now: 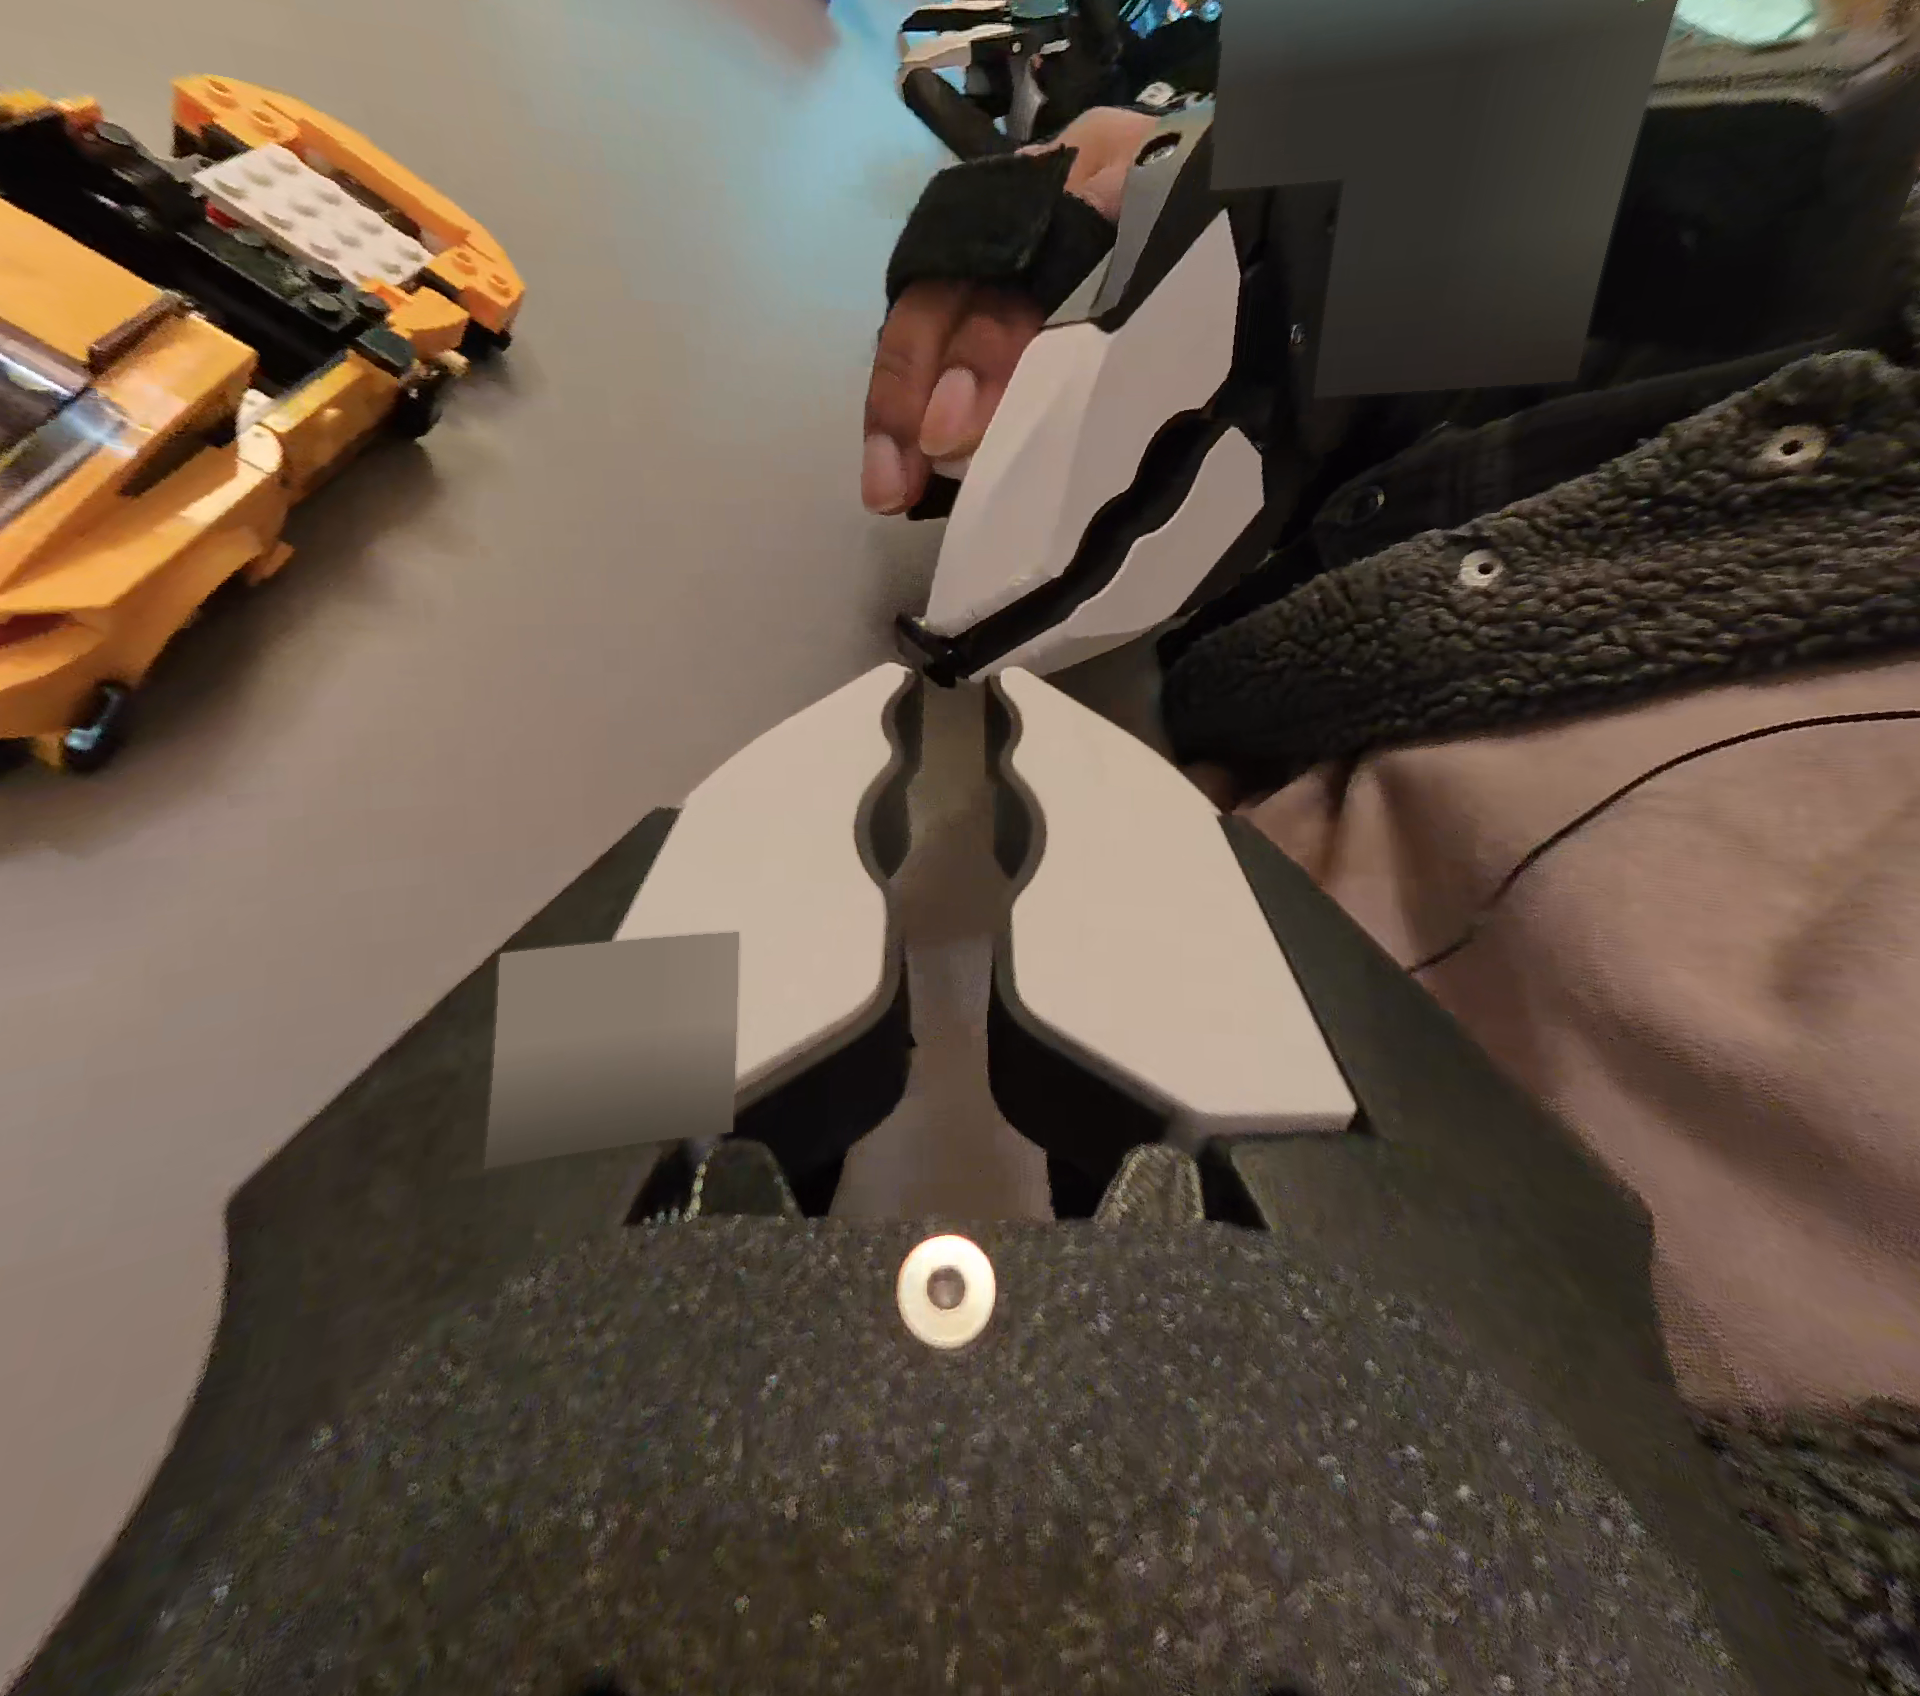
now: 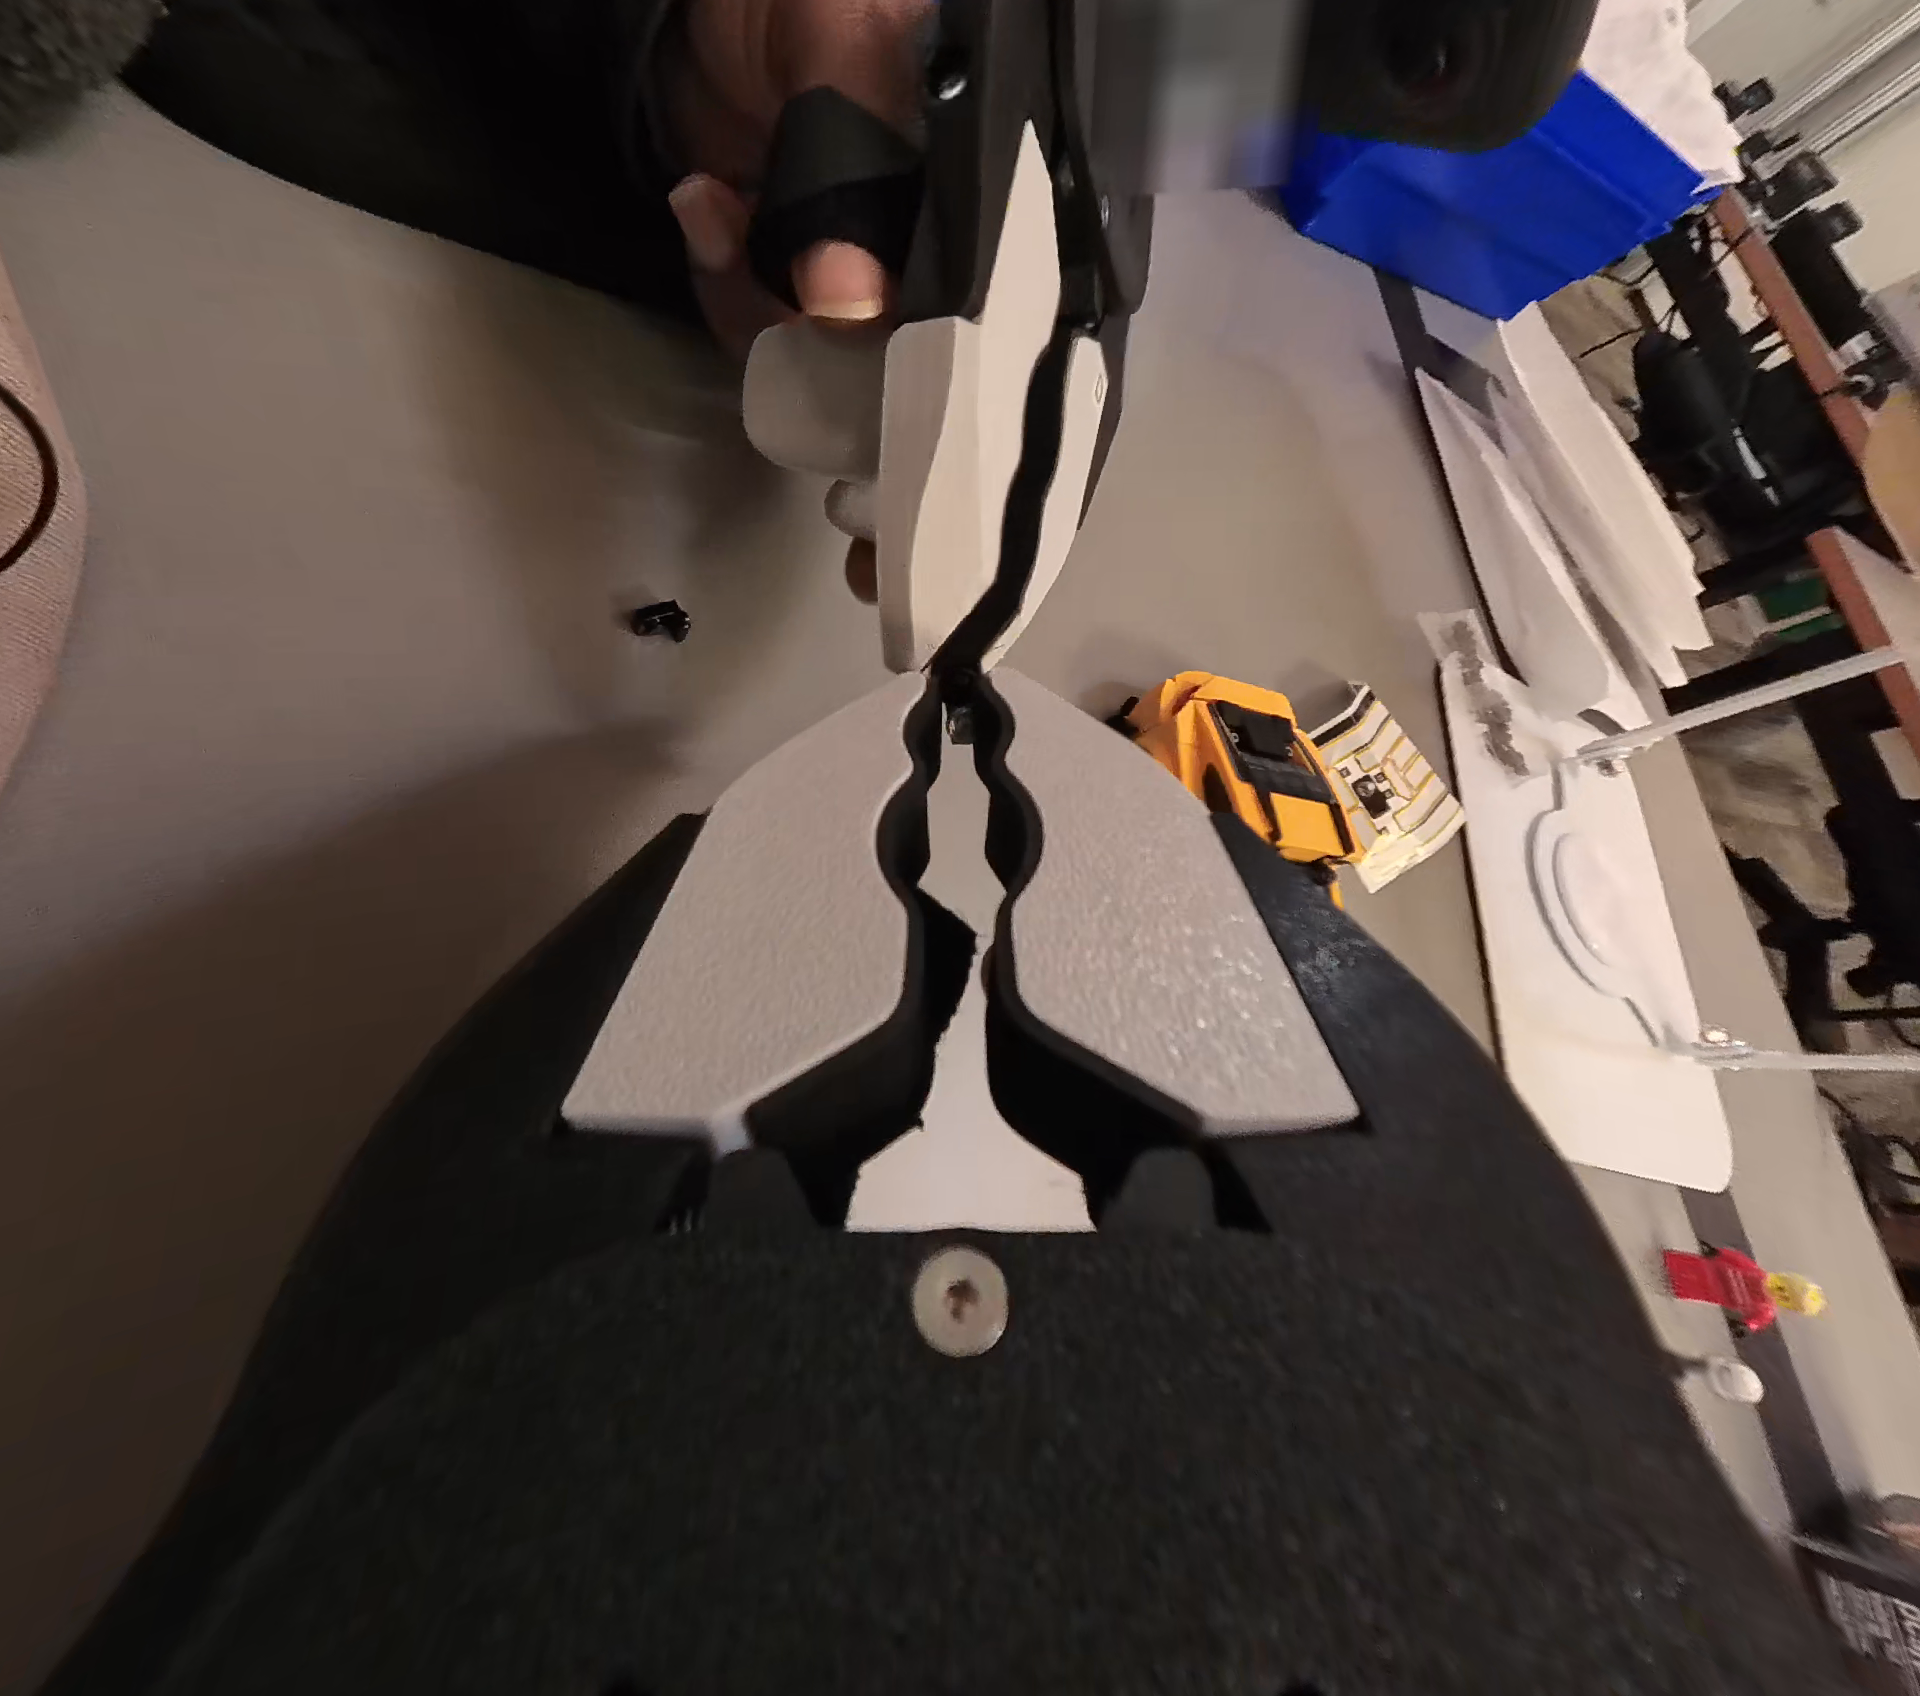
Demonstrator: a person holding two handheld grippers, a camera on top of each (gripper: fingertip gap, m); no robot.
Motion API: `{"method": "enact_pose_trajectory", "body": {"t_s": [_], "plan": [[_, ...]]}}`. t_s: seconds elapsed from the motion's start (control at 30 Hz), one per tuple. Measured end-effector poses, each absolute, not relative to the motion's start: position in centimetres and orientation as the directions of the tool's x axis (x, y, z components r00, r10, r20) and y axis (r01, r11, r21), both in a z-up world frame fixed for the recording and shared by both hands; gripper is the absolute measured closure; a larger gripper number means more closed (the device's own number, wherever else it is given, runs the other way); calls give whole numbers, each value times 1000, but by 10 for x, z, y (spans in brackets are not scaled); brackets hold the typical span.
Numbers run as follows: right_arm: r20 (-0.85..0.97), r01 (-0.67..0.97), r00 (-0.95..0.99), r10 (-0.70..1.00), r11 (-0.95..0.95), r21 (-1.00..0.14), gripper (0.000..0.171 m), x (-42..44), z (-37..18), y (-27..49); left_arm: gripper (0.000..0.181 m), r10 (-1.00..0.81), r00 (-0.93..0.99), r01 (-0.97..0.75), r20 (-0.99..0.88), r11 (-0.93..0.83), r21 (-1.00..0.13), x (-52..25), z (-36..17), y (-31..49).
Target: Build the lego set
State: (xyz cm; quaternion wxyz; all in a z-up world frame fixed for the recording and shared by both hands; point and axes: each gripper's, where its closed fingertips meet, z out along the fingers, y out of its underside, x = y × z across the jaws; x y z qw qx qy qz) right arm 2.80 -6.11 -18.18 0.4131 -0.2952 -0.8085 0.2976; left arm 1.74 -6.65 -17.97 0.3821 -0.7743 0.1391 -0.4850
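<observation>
Left wrist view shows, at the left edge of the grey counter [image 1: 540, 503], a part-built orange lego car [image 1: 187, 399] lying well apart from both tools. In the middle, the left gripper [image 1: 951, 690] has its fingers parted by a narrow gap with nothing between them. Just beyond its tips, the right gripper [image 1: 951, 644], held in a hand [image 1: 935, 389], comes down with its fingers pinched together on a small black piece [image 1: 935, 644].

Right wrist view shows a second small black part [image 2: 660, 620] lying loose on the counter at left. In the centre, the black piece sits at the tips where the two tools meet; here the right gripper's fingers look slightly apart below the tips. Which tool truly bears the piece is hard to tell. The car is just right of the fingers, beside a white sticker sheet [image 2: 1382, 784] and plastic bags [image 2: 1590, 919].

To do this hand-over well, the receiving fingers should likely close squarely on the piece before the other tool lets go, keeping both tips steady and low over the counter.
</observation>
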Motion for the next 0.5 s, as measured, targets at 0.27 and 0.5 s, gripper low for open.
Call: {"method": "enact_pose_trajectory", "body": {"t_s": [0.27, 0.5], "plan": [[577, 179, -458, 676, 706, -685, 166, 27, -177, -61, 171, -588, 425, 218, 689, -672, -708, 18, -173, -67], [652, 139, -448, 612, 768, -625, 166, 26, -175, -63, 172, -596, 409, 224, 692, -669, -709, 20, -171, -69]]}}
